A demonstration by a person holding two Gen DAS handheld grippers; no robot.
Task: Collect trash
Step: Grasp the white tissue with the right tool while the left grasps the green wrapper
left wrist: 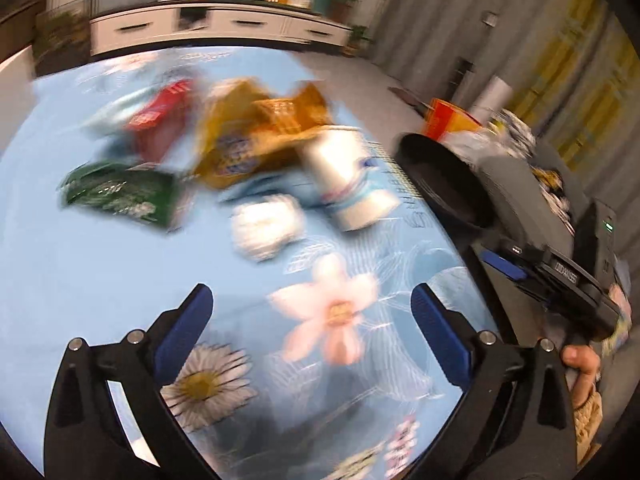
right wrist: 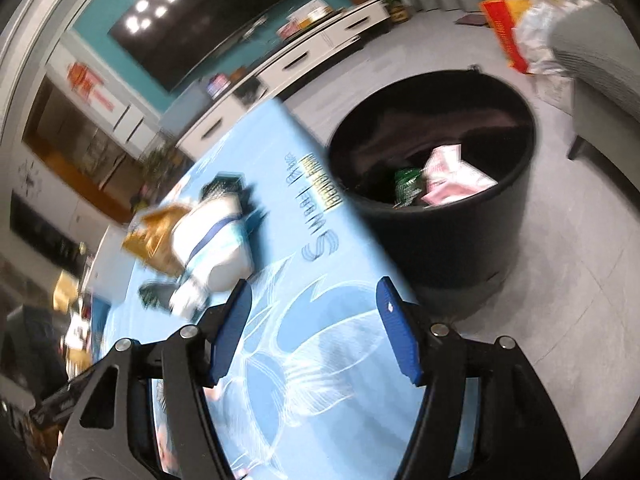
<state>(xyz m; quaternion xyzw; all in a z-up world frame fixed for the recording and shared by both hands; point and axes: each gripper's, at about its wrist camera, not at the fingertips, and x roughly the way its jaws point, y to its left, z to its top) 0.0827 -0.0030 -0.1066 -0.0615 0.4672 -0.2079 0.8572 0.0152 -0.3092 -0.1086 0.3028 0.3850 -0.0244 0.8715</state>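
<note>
Trash lies on a blue flowered tablecloth (left wrist: 80,264): a green wrapper (left wrist: 120,194), a red packet (left wrist: 160,120), a yellow-orange bag (left wrist: 256,132), a white paper cup (left wrist: 348,176) on its side and a crumpled white tissue (left wrist: 266,226). My left gripper (left wrist: 312,312) is open over the cloth, short of the tissue, holding nothing. My right gripper (right wrist: 314,316) is open and empty above the table's corner. Beyond it a black bin (right wrist: 452,224) stands on the floor, with a pink wrapper (right wrist: 448,176) and a green wrapper (right wrist: 408,184) inside. The cup (right wrist: 212,236) and yellow bag (right wrist: 156,232) lie to its left.
The right hand-held device (left wrist: 560,276) with a person's fingers (left wrist: 580,360) sits at the right of the left wrist view. A grey sofa (right wrist: 600,64) with bags (right wrist: 516,28) stands beyond the bin. A white cabinet (left wrist: 208,28) lines the far wall. Grey floor (right wrist: 560,280) surrounds the bin.
</note>
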